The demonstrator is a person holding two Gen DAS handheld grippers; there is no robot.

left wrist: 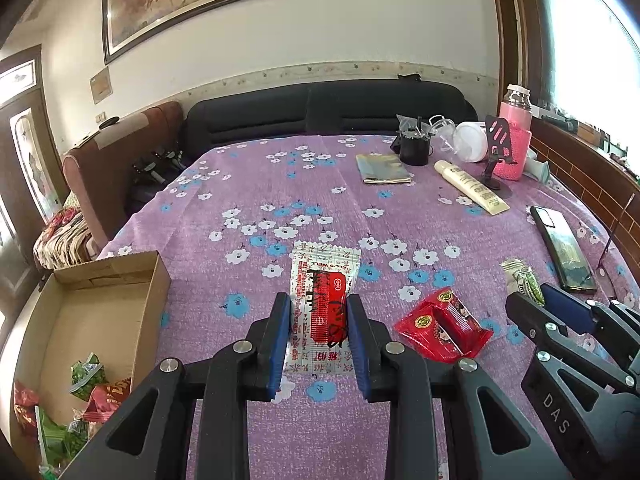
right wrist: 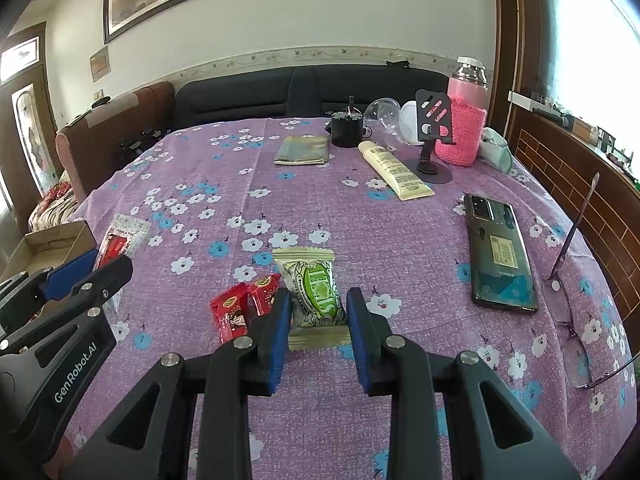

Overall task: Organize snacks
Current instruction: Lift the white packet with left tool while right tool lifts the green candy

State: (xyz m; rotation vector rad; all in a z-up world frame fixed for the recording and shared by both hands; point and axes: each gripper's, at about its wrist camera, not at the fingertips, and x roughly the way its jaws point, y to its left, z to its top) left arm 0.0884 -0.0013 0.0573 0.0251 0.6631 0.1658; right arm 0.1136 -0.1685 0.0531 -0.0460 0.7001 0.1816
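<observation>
My left gripper [left wrist: 319, 306] has its blue pads closed against the two long edges of a clear-wrapped snack with a red bar inside [left wrist: 325, 304], which lies flat on the purple flowered tablecloth [left wrist: 320, 184] in front of me. My right gripper [right wrist: 319, 305] is in the same posture, pads pinching the sides of a pale packet with a green label [right wrist: 316, 292], also resting on the cloth. From the left wrist view I see the right gripper at the far right edge, with that green packet poking out beyond its fingers.

Between the two held snacks sits a red twin-pack wrapper [left wrist: 444, 330], untouched, just beside the green packet and a little apart from the clear one.

To my left, at the table's edge, an open cardboard box [left wrist: 132, 304] holds several green and red snack bags [left wrist: 88, 380] heaped at its near end.

Farther out on the right lies a dark phone [right wrist: 500, 256] face down, and beyond it a pair of glasses [right wrist: 576, 308] near the table's rim. Toward the back I see a cream tube [right wrist: 394, 172], a folded greenish-grey pouch [right wrist: 302, 150], a black cup [right wrist: 347, 128], a black phone stand [right wrist: 434, 128] and a bottle in a pink knitted sleeve [right wrist: 464, 120]. A dark sofa [right wrist: 312, 92] runs behind the table.
</observation>
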